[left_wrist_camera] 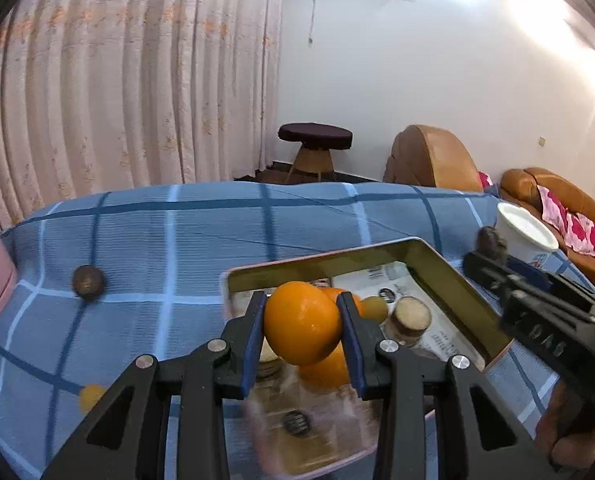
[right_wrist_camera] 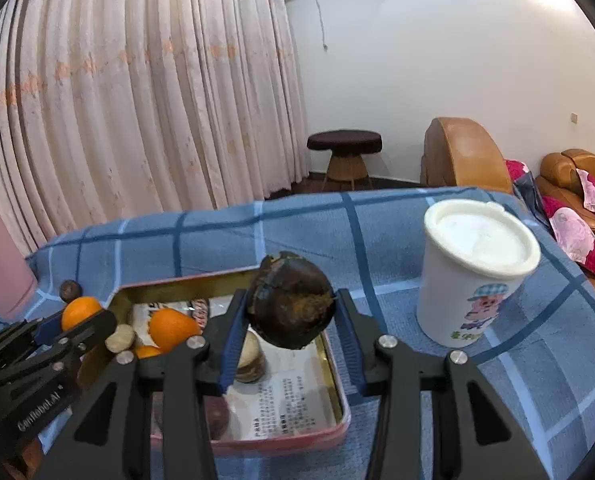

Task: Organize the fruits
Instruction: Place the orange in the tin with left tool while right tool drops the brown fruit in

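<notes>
2 hand-held grippers: I see both above the tin (right_wrist_camera: 339, 404).
Left hand-held gripper (left_wrist_camera: 303, 322): pinching an orange (left_wrist_camera: 301, 320).
Right hand-held gripper (right_wrist_camera: 291, 304): pinching a dark brown fruit (right_wrist_camera: 291, 300).

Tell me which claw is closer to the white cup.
Right. The right claw, shut on a dark fruit, sits just left of the white cup; the left claw, holding an orange, is across the tin tray.

the left gripper (right_wrist_camera: 73, 330) body carries white lettering that reads "ganrobot.ai". the white cup (right_wrist_camera: 473, 276) bears a cartoon figure above green characters, too small to read. the printed sheet (right_wrist_camera: 285, 396) inside the tin (right_wrist_camera: 337, 428) shows lines of text, not legible.
</notes>
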A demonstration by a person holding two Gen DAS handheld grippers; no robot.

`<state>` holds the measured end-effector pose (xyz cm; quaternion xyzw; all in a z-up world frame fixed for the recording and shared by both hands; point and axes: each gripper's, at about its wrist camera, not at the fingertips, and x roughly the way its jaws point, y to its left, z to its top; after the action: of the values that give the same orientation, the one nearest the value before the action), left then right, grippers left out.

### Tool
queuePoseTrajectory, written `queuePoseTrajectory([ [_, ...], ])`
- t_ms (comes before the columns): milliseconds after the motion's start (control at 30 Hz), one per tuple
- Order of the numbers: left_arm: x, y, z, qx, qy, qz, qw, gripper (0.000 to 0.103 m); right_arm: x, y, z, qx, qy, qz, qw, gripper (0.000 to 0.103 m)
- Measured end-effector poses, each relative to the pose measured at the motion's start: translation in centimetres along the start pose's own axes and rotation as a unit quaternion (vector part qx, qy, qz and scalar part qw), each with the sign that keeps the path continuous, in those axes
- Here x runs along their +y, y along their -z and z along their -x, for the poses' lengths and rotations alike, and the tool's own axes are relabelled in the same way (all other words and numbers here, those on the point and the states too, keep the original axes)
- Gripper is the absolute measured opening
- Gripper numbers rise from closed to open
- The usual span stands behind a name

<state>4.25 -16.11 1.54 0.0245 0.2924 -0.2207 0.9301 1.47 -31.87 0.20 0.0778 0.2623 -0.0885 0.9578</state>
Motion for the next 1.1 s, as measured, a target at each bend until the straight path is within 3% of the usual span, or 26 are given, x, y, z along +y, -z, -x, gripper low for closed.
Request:
queuePoseTrajectory([
  [200, -1.2, 0.2, -1.4, 0.012, -0.013, -0.014, 0.9998, 0.037, 0.0, 0.3, -1.6, 0.033, -0.016, 0.002, 0.999, 0.046],
  [467, -1.1, 0.7, -2.1, 0.033, -0.032, -0.016, 0.9988, 0.038, 0.6, 0.8, -2.0, 0.044, -0.044, 0.007, 0.998, 0.048],
  [533, -1.3, 0.8, -2.0, 0.033, -0.035, -0.020, 0.9986, 0.040, 0.5, 0.7, -1.9, 0.036, -0.059, -0.002, 0.998, 0.058],
  [600, -1.5, 0.9, -1.7, 0.030, -0.036, -0.028, 0.9985, 0.060, 0.5, 0.5, -1.0, 0.014, -0.064, -0.008, 0.998, 0.070],
  [667, -1.9, 0.8, -1.1, 0.017, -0.049, -0.037, 0.9980, 0.073, 0.2, 0.3, 0.3, -0.020, -0.063, -0.014, 0.998, 0.075],
  [767, -2.1, 0.6, 0.1, -0.008, -0.050, -0.044, 0.9977, 0.075, -0.3, 0.0, 1.5, -0.053, -0.051, -0.025, 0.997, 0.081],
  [833, -2.0, 0.6, 0.5, -0.013, -0.053, -0.044, 0.9976, 0.075, -0.6, 0.0, 1.9, -0.068, -0.038, -0.037, 0.996, 0.089],
  [1100, -0.6, 1.0, 0.9, -0.018, -0.079, -0.034, 0.9962, 0.075, -0.8, 0.3, 1.5, -0.071, -0.027, -0.059, 0.995, 0.090],
])
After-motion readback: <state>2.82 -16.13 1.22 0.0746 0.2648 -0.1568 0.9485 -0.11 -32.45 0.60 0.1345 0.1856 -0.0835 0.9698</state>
